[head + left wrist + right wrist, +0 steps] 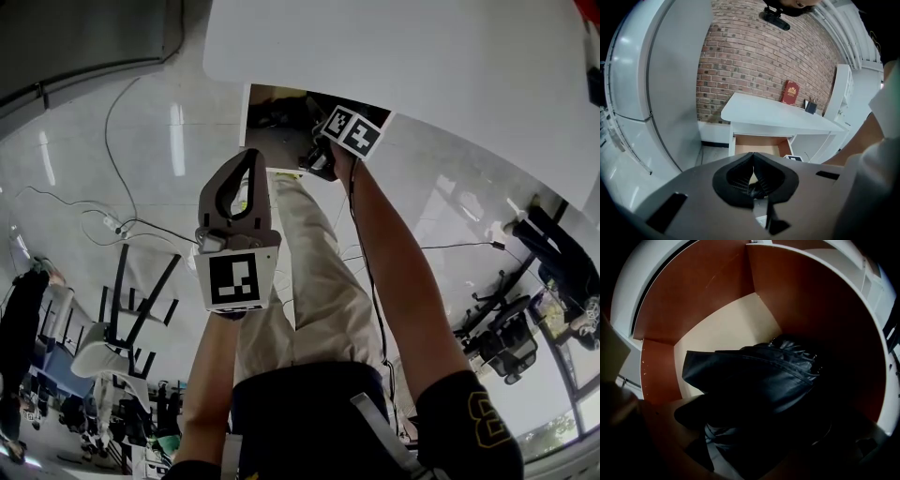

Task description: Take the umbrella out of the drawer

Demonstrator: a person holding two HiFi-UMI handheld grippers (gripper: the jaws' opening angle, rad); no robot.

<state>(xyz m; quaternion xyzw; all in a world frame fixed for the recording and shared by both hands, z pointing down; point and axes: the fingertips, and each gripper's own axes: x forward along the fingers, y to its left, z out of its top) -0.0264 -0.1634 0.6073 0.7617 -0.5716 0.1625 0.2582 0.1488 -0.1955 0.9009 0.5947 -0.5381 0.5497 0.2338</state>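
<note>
In the head view my left gripper (pixel 249 157) hangs in front of me, away from the white desk (pixel 422 56), while my right gripper (pixel 323 161) reaches down into the open drawer (pixel 255 105) under the desk's near edge. Its marker cube carries only black-and-white squares, no words. In the left gripper view the jaws are pressed tip to tip with nothing between them. Beyond them a red book (pixel 791 92) leans at the desk's back edge against the brick wall (pixel 740 56); its gold emblem is too small to read. In the right gripper view the jaws are spread wide and empty, hanging just over the black umbrella (pixel 754 376). The umbrella is still in the drawer, a folded bundle on the pale floor, nearer the wall at this view's right. To do this well, I judge I should sink the jaws astride the thick middle of the bundle and close on the shaft inside, not on loose cloth. Then I should lift straight up, clear of the drawer's walls. I see no brand on the umbrella.
</note>
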